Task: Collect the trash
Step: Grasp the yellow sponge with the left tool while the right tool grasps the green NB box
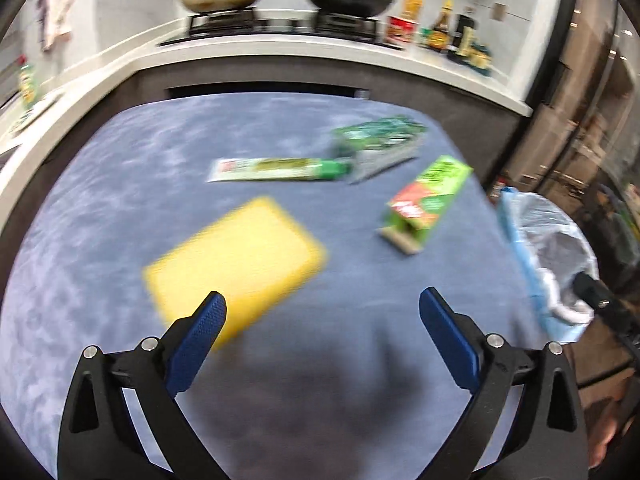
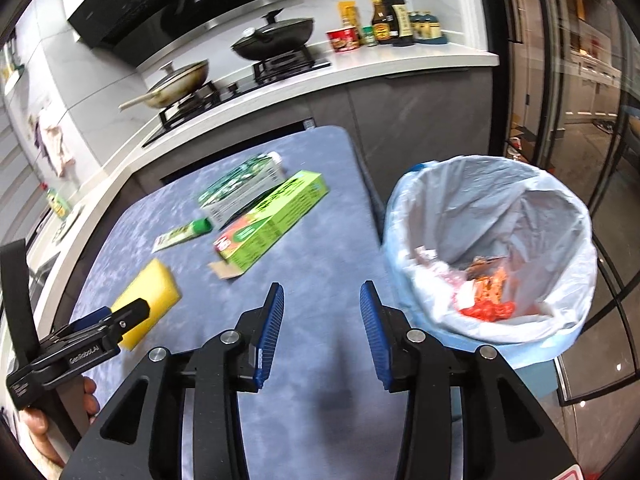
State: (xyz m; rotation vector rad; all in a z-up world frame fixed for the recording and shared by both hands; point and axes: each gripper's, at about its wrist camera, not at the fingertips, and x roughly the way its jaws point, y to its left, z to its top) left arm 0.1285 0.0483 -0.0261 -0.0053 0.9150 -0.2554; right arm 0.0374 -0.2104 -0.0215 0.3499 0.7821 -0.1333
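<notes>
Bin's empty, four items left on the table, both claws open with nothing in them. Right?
Not quite: the bin is not empty. The right wrist view shows red and orange wrappers in its liner. Four items left, left claw and right claw open with nothing in them.

Two matching black handheld grippers with blue finger pads

Both the left gripper (image 1: pixel 322 304) and the right gripper (image 2: pixel 322 300) are matte black frames with chunky triangular cutouts in the arms, and round silver screw heads sit at each pivot, two per side. The fingers (image 1: pixel 448 336) are deep blue with a fine ribbed, dotted grip texture on the inner faces. In the right wrist view, at about 8 o'clock, the left one shows from the side with white "GenRobot.AI" lettering along its black body and a small white label further back. A bare hand (image 2: pixel 60 412) shows under it, no sleeve or glove visible.
</notes>
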